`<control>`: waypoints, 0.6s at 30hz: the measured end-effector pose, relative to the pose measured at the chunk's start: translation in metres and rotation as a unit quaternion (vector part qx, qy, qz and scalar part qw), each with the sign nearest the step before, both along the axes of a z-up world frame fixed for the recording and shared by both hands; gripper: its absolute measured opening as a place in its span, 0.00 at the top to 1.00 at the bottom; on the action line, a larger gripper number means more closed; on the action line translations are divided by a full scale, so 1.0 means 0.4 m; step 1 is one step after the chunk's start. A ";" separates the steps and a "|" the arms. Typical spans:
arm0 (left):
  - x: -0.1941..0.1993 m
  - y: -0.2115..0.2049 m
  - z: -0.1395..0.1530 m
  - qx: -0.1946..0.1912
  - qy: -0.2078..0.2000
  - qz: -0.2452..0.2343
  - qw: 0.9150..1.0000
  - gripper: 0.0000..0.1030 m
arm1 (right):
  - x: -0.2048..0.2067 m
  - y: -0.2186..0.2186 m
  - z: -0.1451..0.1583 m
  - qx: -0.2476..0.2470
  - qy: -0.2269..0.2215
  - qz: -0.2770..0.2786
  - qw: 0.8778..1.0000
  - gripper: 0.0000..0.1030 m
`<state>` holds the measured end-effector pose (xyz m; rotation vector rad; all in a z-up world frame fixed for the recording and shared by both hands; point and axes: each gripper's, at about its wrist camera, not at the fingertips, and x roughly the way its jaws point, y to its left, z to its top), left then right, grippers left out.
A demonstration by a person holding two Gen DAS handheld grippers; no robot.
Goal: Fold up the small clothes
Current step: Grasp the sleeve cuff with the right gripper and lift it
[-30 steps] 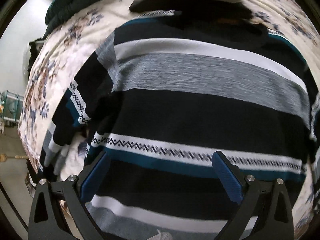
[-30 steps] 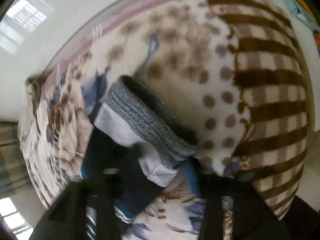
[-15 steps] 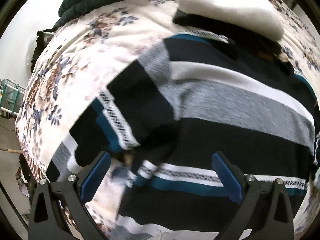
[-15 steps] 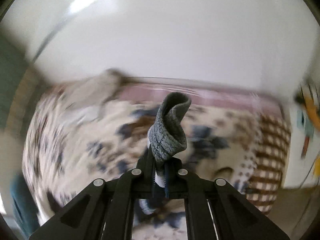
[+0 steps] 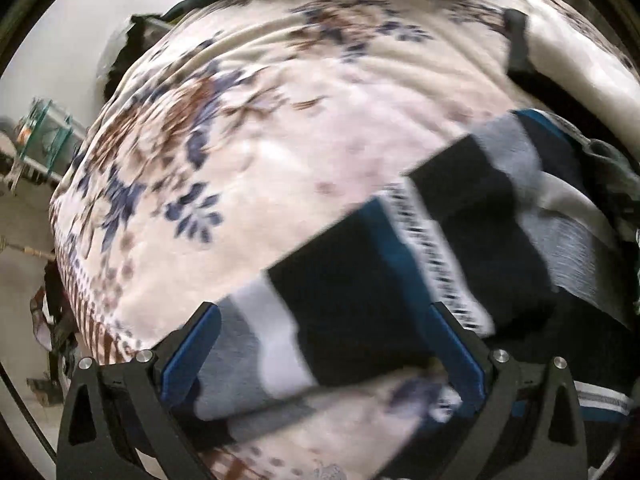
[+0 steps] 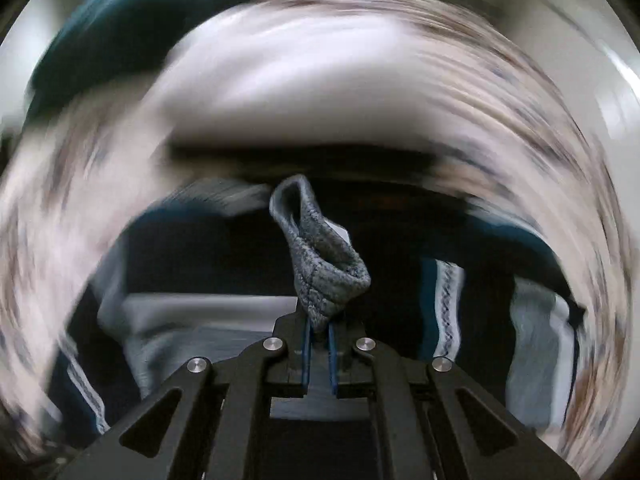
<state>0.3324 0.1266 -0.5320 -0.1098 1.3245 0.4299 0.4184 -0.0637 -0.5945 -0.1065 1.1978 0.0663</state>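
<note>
The right gripper [image 6: 318, 334] pinches the grey cuff [image 6: 320, 256], which stands toward 12 o'clock. The left gripper [image 5: 324, 356] gapes wide, holding nothing, over a sleeve [image 5: 360, 292] running toward 2 o'clock across the floral blanket [image 5: 248, 128].

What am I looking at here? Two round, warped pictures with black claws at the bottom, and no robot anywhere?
There is no robot: a person holds a two-fingered tool in each hand, each with a wide-angle camera looking along its fingers. The sharper picture is from the left gripper; its blue-padded jaws stand open above a sleeve of the striped sweater, which lies on a flowered blanket. The blurred picture is from the right gripper, mid-swing; its jaws are closed on the sweater's grey ribbed cuff.
</note>
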 end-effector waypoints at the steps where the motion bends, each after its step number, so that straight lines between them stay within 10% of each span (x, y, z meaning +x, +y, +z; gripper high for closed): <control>1: -0.006 0.019 -0.002 -0.003 -0.001 0.005 1.000 0.00 | -0.004 0.090 -0.024 -0.014 0.004 0.039 0.999 0.94; 7: -0.026 0.082 -0.013 -0.021 -0.003 0.017 1.000 0.00 | -0.048 0.278 -0.056 -0.004 0.045 0.089 0.995 0.91; 9: -0.041 0.111 0.005 -0.039 -0.009 0.023 0.999 0.00 | -0.040 0.231 -0.063 0.025 0.078 0.076 0.994 0.88; 13: -0.125 0.196 0.070 -0.071 -0.028 0.049 0.996 0.00 | -0.078 0.055 -0.031 0.177 0.129 0.001 0.976 0.38; 18: -0.317 0.348 0.101 -0.120 -0.013 0.117 0.986 0.00 | -0.176 -0.132 -0.005 0.203 0.151 -0.096 0.963 0.32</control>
